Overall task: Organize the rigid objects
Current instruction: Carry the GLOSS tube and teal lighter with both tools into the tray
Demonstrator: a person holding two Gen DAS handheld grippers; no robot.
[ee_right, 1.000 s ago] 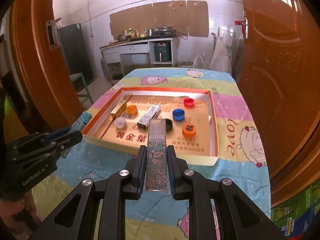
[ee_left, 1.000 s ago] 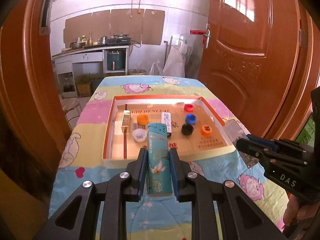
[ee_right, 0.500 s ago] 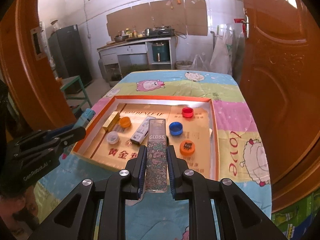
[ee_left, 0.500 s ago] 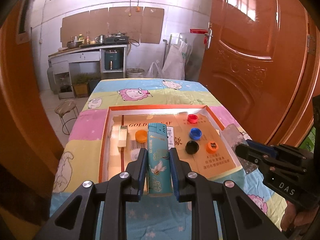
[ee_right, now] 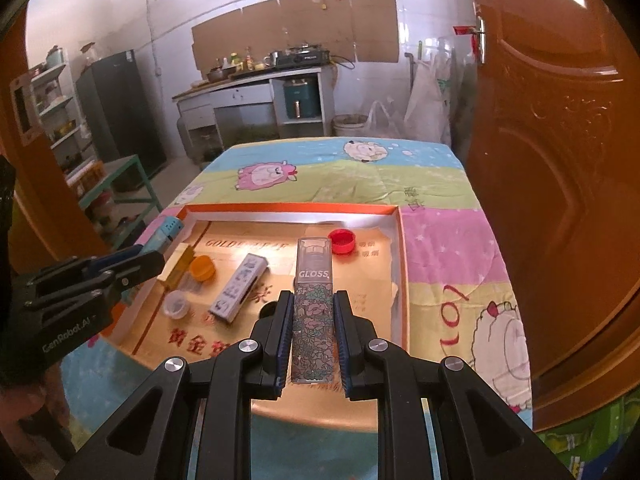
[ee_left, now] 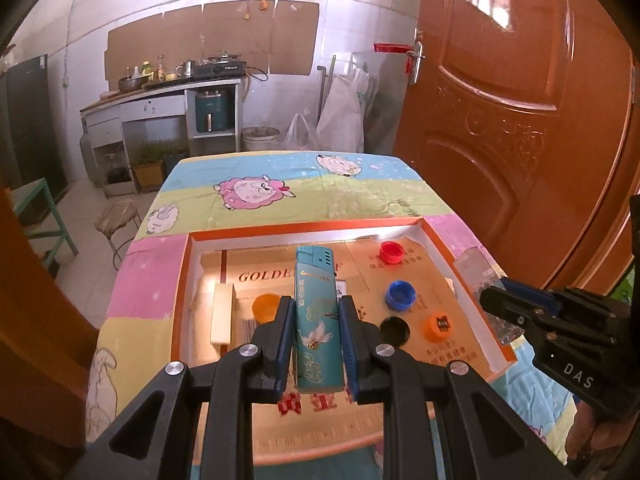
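Observation:
My left gripper (ee_left: 315, 304) is shut on a teal lighter (ee_left: 316, 320) with a bird print, held lengthwise over the near part of the orange-rimmed tray (ee_left: 182, 280). My right gripper (ee_right: 313, 300) is shut on a floral gloss tube (ee_right: 313, 312) with a clear cap, also over the tray (ee_right: 402, 264). Inside the tray lie red (ee_left: 391, 251), blue (ee_left: 401, 294), black (ee_left: 395, 330) and orange (ee_left: 438, 325) bottle caps, another orange cap (ee_left: 265, 307), a cream bar (ee_left: 222, 312), a clear cap (ee_right: 176, 305) and a patterned lighter (ee_right: 239, 286).
The tray sits on a table with a cartoon-sheep cloth (ee_left: 256, 194). A brown door (ee_left: 520, 120) stands close on the right. A stool (ee_left: 118, 216) and a green bench (ee_right: 124, 184) are left of the table. A kitchen counter (ee_left: 160, 92) is at the back wall.
Both grippers have moved forward with their objects, from over the cloth in front of the tray to over the tray itself. The grips have not changed.

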